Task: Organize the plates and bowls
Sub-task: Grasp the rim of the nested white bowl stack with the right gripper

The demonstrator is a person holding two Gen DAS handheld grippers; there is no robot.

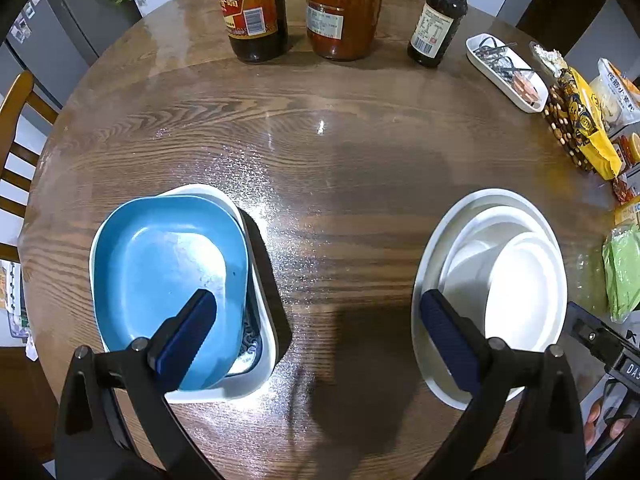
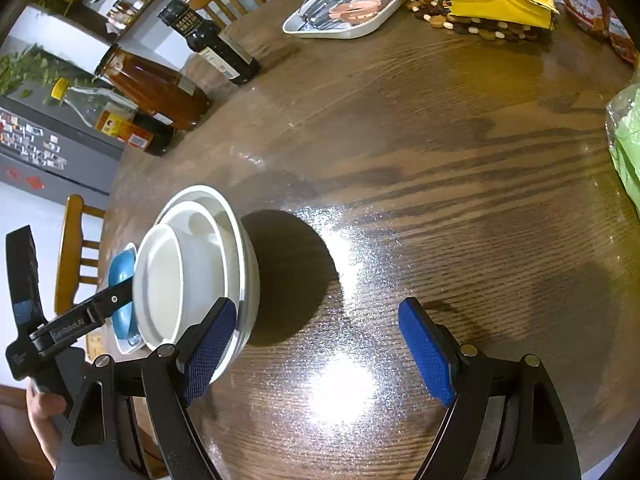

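Observation:
A blue rounded dish [image 1: 168, 276] lies on top of a stack with a white dish [image 1: 208, 392] and a blue-patterned one under it, at the table's front left. A stack of white bowls [image 1: 508, 280] nested in a wide white bowl stands at the front right. It also shows in the right wrist view [image 2: 192, 276], with the blue dish [image 2: 120, 272] behind it. My left gripper [image 1: 320, 332] is open and empty, hovering between the two stacks. My right gripper [image 2: 320, 352] is open and empty over bare table, right of the white bowls.
Three sauce bottles [image 1: 344, 8] stand at the table's far edge. A white tray [image 1: 504, 72] with forks, a beaded trivet with a yellow bag [image 1: 580, 116] and a green bag [image 1: 624, 272] line the right side. Wooden chairs [image 1: 16, 120] stand around the round wooden table [image 1: 320, 184].

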